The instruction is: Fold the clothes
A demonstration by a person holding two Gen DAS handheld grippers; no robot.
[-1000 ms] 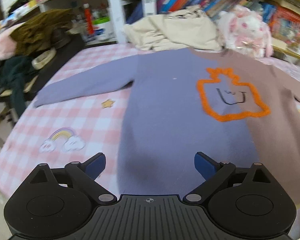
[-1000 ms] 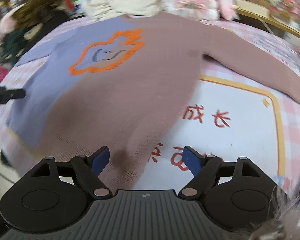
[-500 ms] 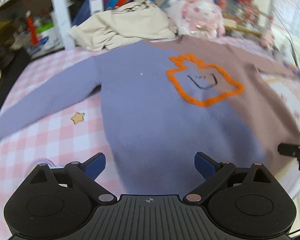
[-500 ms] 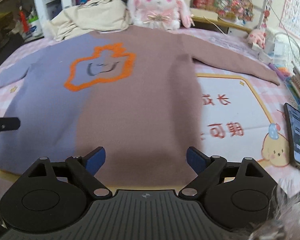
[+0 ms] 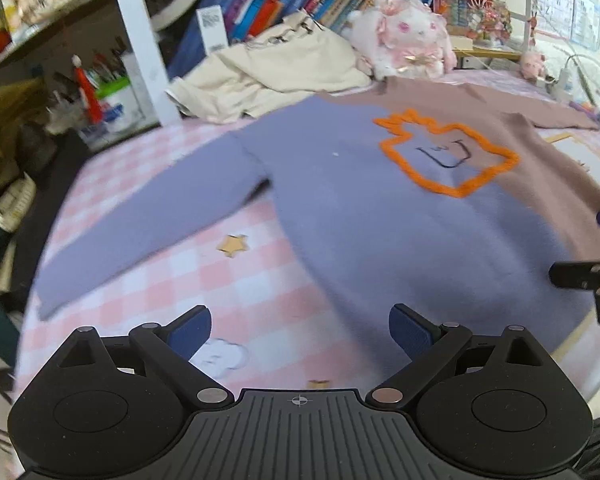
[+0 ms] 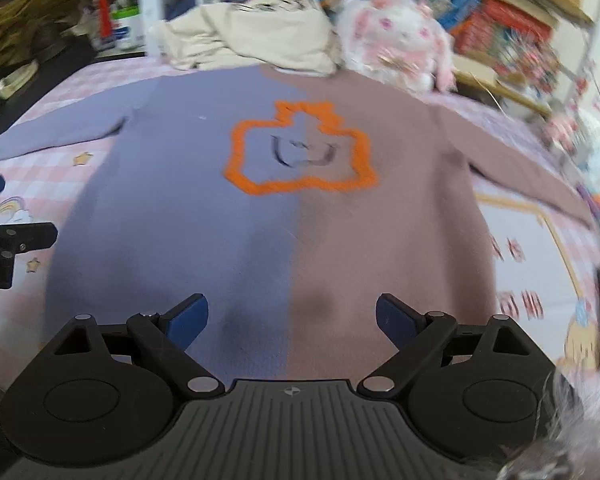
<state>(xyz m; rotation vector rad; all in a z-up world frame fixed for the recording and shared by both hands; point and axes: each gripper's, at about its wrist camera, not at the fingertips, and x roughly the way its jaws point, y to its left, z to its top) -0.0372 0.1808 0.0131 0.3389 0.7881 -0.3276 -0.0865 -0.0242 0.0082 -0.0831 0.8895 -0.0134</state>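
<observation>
Sweater (image 6: pixel 292 208) lies flat, sleeves spread, filling the frame's centre, ready for folding. Left gripper (image 5: pixel 300 330) and right gripper (image 6: pixel 292 316) hover near its hem at the bottom, both released and empty.

Each gripper (image 5: pixel 300 330) (image 6: pixel 291 318) is built of black plastic with 2 blue-padded fingers (image 5: pixel 190 328). Silver pivot screws and a ribbed base are seen.

Matt knitted sweater (image 6: pixel 260 216) with a fuzzy orange outline (image 6: pixel 300 156).
</observation>
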